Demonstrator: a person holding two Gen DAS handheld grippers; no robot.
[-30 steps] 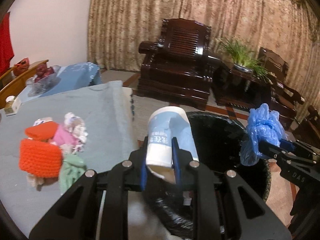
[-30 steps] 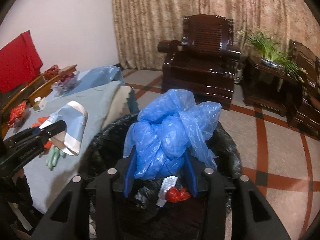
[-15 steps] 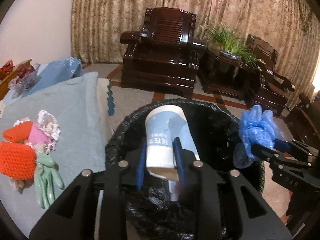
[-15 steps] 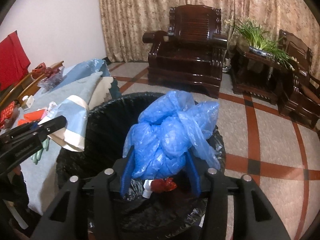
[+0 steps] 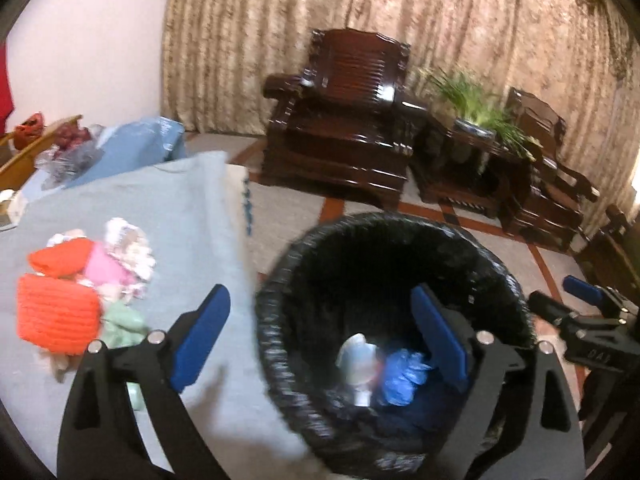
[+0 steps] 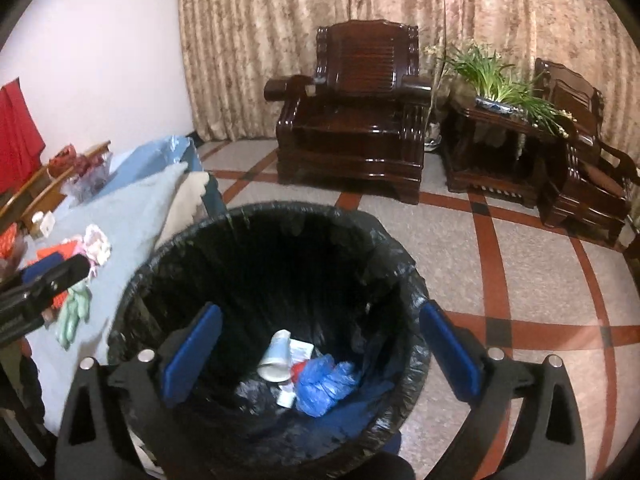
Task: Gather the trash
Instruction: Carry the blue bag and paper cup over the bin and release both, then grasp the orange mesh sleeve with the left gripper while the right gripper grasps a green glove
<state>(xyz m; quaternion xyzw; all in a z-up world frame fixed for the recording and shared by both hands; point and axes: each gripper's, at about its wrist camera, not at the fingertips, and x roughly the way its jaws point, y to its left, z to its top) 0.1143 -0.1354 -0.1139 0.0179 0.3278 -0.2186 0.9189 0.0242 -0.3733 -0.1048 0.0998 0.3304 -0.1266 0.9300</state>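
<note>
Both drops landed: one paper cup (image 6: 275, 356) and one blue plastic bag (image 6: 326, 382) sit at the bottom of the black bin (image 6: 256, 216). Left gripper (image 5: 320, 344) and right gripper (image 6: 320, 354) have just sprung wide apart, nothing between them. My worry: swinging back to the surface (image 5: 132, 192) could clip the bin's rim and tip it.

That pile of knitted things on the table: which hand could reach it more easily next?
Probably the left gripper: open and empty, it sits beside the knitted pile on the grey table. The right gripper, also open, hangs over the bin.
</note>
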